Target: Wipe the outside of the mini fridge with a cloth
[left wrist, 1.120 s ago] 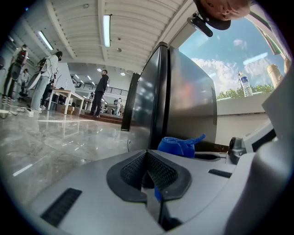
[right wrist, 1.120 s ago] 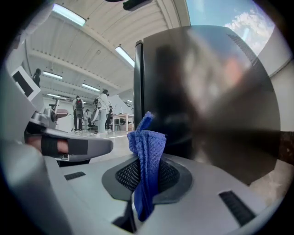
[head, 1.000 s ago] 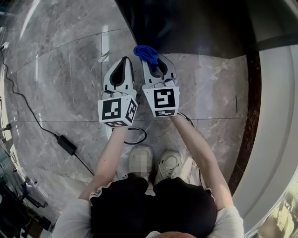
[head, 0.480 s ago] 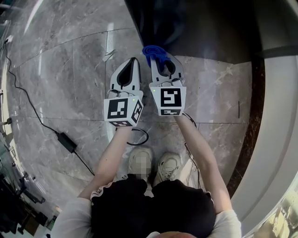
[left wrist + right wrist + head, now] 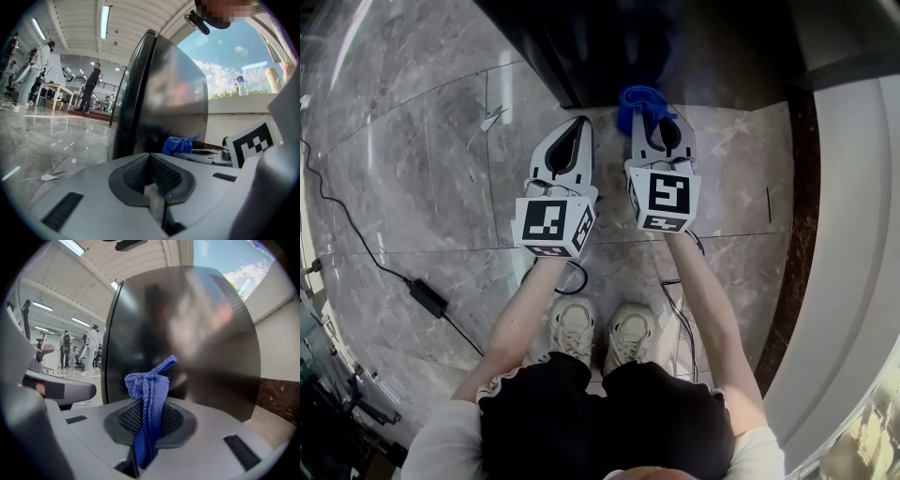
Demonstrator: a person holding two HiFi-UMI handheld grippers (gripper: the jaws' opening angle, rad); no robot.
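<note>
The dark, glossy mini fridge (image 5: 675, 42) stands on the marble floor at the top of the head view. My right gripper (image 5: 653, 112) is shut on a bunched blue cloth (image 5: 639, 97), which sticks out past the jaw tips at the foot of the fridge. In the right gripper view the cloth (image 5: 149, 385) rises from the closed jaws just in front of the fridge's front face (image 5: 187, 329). My left gripper (image 5: 577, 125) is beside it on the left, shut with no cloth in it and pointing at the fridge's left corner (image 5: 136, 93).
A black cable with a power brick (image 5: 427, 295) runs across the floor at the left. A paper scrap (image 5: 492, 119) lies near the fridge corner. A white ledge (image 5: 853, 234) and a dark skirting strip (image 5: 800, 234) bound the right. People stand far off (image 5: 91, 86).
Both grippers have shifted right and forward toward the fridge's base. The cloth has stayed clamped in the right gripper.
</note>
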